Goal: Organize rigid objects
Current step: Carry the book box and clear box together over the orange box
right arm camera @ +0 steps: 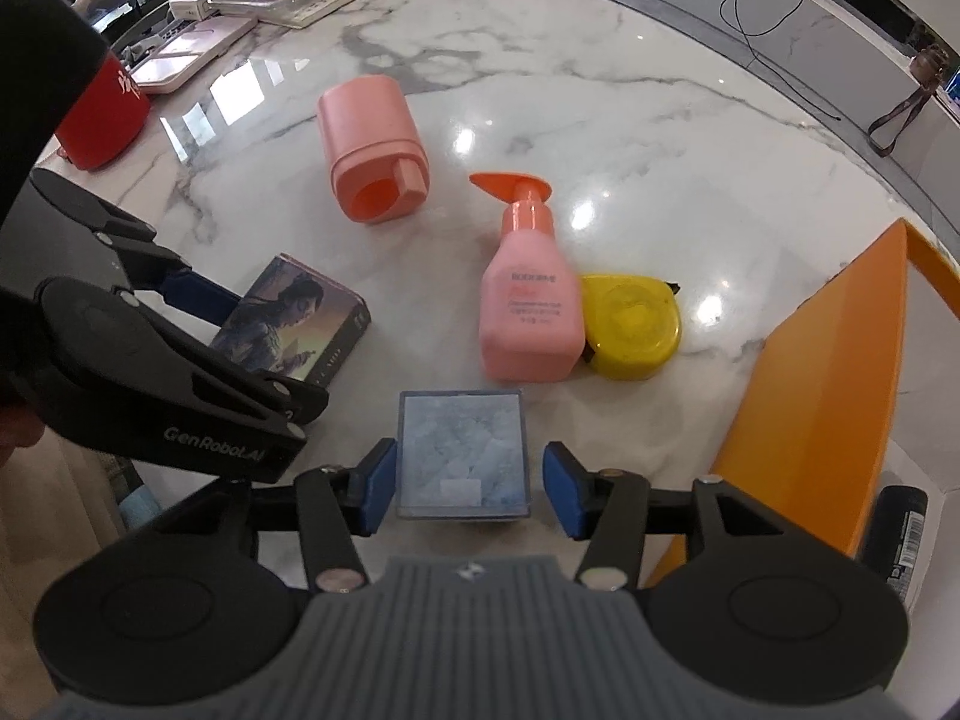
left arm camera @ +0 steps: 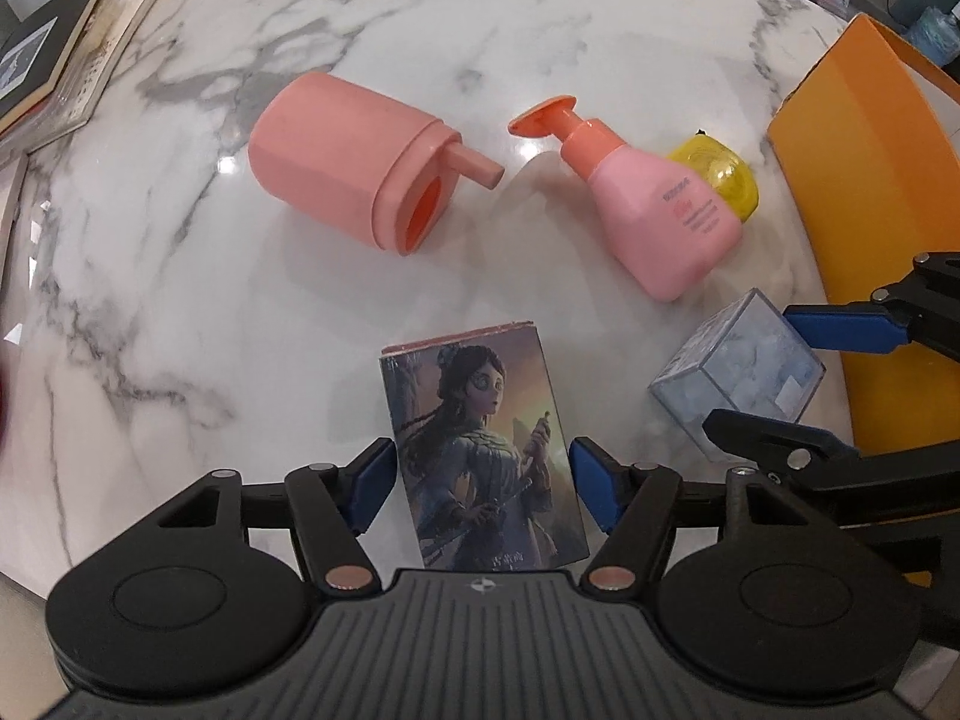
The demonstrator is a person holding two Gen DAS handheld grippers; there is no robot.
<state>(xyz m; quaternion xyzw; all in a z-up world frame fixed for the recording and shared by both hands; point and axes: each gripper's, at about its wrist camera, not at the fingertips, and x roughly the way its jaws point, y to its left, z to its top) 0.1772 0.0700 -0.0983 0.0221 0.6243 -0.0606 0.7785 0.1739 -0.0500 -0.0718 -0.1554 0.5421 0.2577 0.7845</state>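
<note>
Left gripper (left arm camera: 483,492): spread wide around the picture box (left arm camera: 486,450), low in the frame; blue pads sit just beside its sides, not clearly pressing.
Picture box: long side runs up the frame.
Right gripper (right arm camera: 469,483): spread, with a gap at each side of the clear cube (right arm camera: 463,455).
Pink bottle (right arm camera: 531,306): lies flat mid-frame, orange pump pointing up the frame, touching the yellow tape measure (right arm camera: 633,327).
Pink holder (right arm camera: 375,147): lies on its side, open end facing down the frame.

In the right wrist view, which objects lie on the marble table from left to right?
Illustrated card box → salmon-pink cylindrical dispenser lying on its side → pink pump bottle → yellow round tape measure → orange bin.
</note>
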